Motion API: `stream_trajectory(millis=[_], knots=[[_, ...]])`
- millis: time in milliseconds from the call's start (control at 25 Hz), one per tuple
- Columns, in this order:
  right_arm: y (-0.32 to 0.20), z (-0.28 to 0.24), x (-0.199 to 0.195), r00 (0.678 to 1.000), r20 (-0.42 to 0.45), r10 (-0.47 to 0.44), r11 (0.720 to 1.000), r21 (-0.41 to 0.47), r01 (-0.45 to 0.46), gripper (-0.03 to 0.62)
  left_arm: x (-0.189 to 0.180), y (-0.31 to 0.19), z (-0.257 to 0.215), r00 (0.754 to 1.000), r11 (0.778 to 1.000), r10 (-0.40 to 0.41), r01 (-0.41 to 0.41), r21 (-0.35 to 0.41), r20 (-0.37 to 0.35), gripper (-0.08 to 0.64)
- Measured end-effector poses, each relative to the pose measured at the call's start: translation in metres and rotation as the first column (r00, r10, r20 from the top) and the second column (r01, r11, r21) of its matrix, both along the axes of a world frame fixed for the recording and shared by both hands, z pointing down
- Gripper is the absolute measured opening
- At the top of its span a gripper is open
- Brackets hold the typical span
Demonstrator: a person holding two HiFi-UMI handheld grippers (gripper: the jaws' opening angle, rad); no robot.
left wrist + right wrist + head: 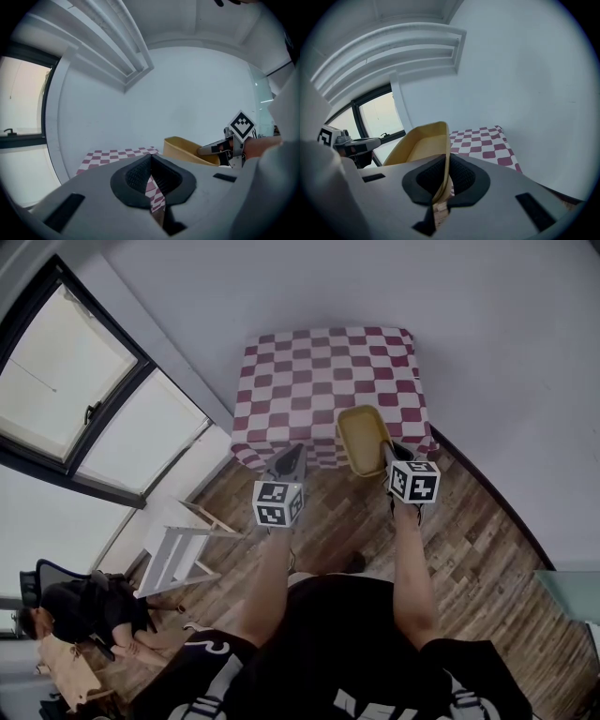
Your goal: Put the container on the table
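Pinches the thin side wall of the yellow container point(419, 143) in the right tool point(443, 180), pads drawn narrow and pressed on either face of that wall. Carries the container tilted, its open side turned toward the left tool point(151, 176), up off the wood floor point(487, 549). Sits, in the head view, across the near edge of the tabletop point(319, 381) by its right corner. Cannot tell from any view whether the container's base touches the red-and-white checked cloth there.

Holds the left tool closed, pad tips meeting with nothing gripped. Shows only checked cloth through the small gap lower down between the pads. Points at the same near edge, to the left of the container and apart from it.

Offers the whole checked surface ahead of both tools, from the near edge to the far one. Stands close against a pale wall point(506, 352) at the far edge, with the same wall near along the right edge. Drops cloth over the near side down toward the floor planks.

Has a large window point(84, 381) along the left. Has a white folding stool point(173, 554) on the floor below it, well apart from both tools. Shows another person point(84, 615) low at the left edge of the head view, well away from the tabletop.
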State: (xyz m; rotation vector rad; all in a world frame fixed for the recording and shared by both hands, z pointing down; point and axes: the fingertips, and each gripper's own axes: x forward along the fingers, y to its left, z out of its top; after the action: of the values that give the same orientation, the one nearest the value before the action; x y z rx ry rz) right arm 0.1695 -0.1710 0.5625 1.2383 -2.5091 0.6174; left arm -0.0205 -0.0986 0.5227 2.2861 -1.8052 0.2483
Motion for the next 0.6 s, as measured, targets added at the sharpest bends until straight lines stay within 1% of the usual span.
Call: stream_trajectory(millis=[200,480,600], knots=[[-0.014,0.003,0.011,1.0,0.001,-0.017,1.0,-0.003,0.017,0.031,0.014,-0.01,0.004,1.0,1.0,-0.011,0.011,-0.01,0.019,0.025],[-0.028,0.007,0.024,1.0,0.003,-0.026,1.0,-0.013,0.026,0.031,0.023,-0.02,0.012,0.998,0.998,-0.035,0.037,-0.042,0.055,0.025],[-0.034,0.012,0.025,1.0,0.006,-0.022,0.999,-0.025,0.023,0.031,0.021,-0.022,0.016,0.998,0.998,-0.042,0.045,-0.049,0.057,0.025]])
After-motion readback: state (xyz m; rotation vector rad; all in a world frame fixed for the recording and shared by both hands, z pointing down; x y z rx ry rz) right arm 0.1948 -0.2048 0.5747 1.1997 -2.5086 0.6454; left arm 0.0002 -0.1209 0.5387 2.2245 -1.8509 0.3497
